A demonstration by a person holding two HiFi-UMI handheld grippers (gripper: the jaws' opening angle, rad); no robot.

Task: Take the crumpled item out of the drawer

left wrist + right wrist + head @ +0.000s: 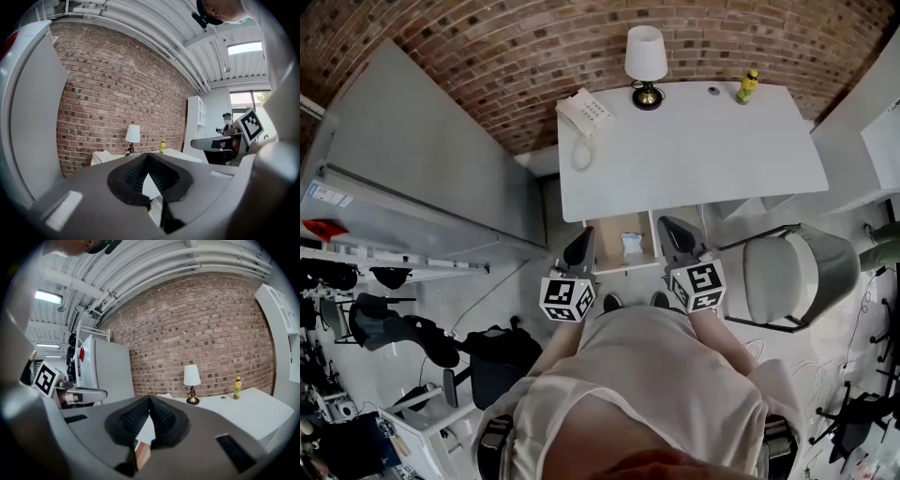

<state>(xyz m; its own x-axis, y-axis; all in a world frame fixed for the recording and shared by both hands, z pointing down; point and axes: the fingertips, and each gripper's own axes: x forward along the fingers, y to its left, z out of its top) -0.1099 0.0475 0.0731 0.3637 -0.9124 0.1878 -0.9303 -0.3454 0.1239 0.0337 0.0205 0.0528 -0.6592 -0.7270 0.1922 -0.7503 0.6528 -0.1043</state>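
Jaws pressed together and empty, the left gripper (579, 246) and right gripper (677, 234) flank the open light-wood drawer (607, 246), leaving its crumpled white item (632, 246) exposed for a reach.

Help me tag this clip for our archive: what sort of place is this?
Most likely an office or workroom: a white desk carrying a telephone and a table lamp, an office chair beside it, and a bare brick wall behind.

Brick wall (487, 37), white desk (703, 159), lamp (645, 52)
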